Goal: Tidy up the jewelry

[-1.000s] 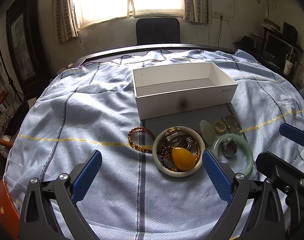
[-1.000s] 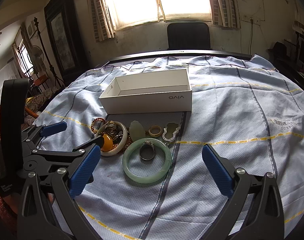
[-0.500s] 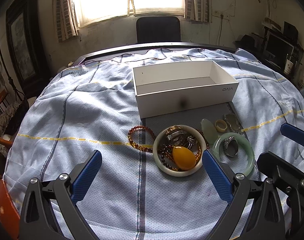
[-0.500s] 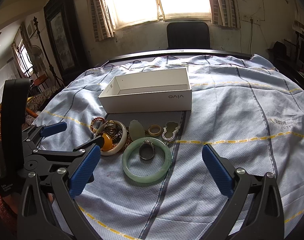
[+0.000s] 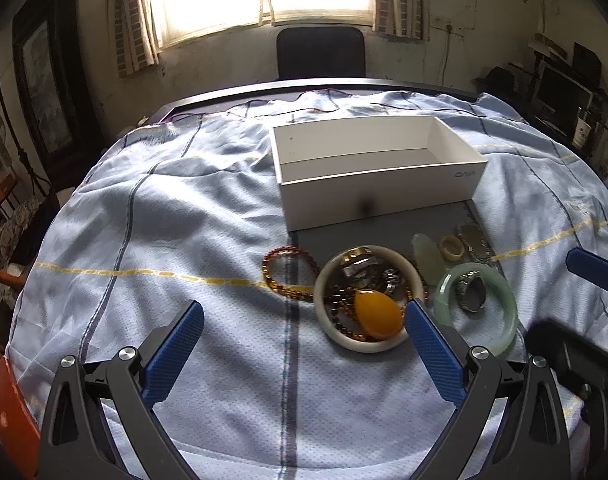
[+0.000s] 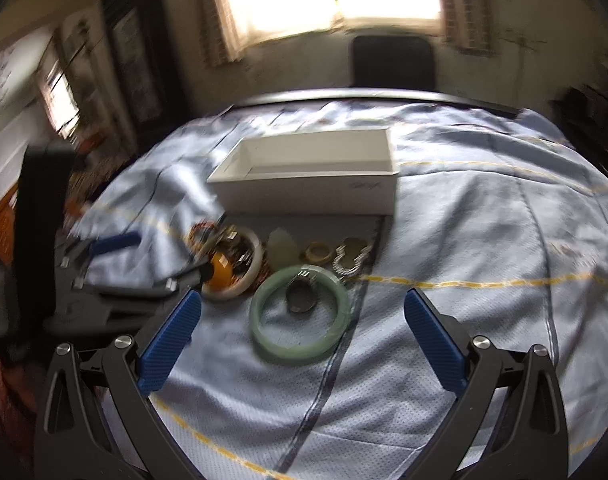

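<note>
An empty white box (image 5: 377, 174) (image 6: 311, 184) stands on the blue cloth. In front of it lies the jewelry: a white bangle (image 5: 365, 344) (image 6: 256, 268) around an amber pendant (image 5: 377, 318) and small metal pieces, a brown bead bracelet (image 5: 282, 276), a green jade bangle (image 5: 503, 332) (image 6: 300, 350) ringing a silver ring (image 5: 473, 294) (image 6: 302, 300), a pale jade leaf (image 5: 425, 254), a yellow ring (image 5: 451, 248) (image 6: 319, 253) and a silver pendant (image 6: 349, 260). My left gripper (image 5: 304, 326) is open, its right finger beside the white bangle. My right gripper (image 6: 302, 322) is open over the green bangle.
The table is draped in a light blue cloth (image 5: 184, 216) with yellow and dark stripes. A dark chair (image 5: 319, 52) stands behind the far edge under a bright window. Shelves with clutter (image 5: 563, 84) are at the right, an orange object (image 5: 8, 412) at the near left.
Both grippers have moved forward toward the jewelry. The right wrist view has swung and is blurred by motion, with the green bangle now between its fingers. Nothing was picked up.
</note>
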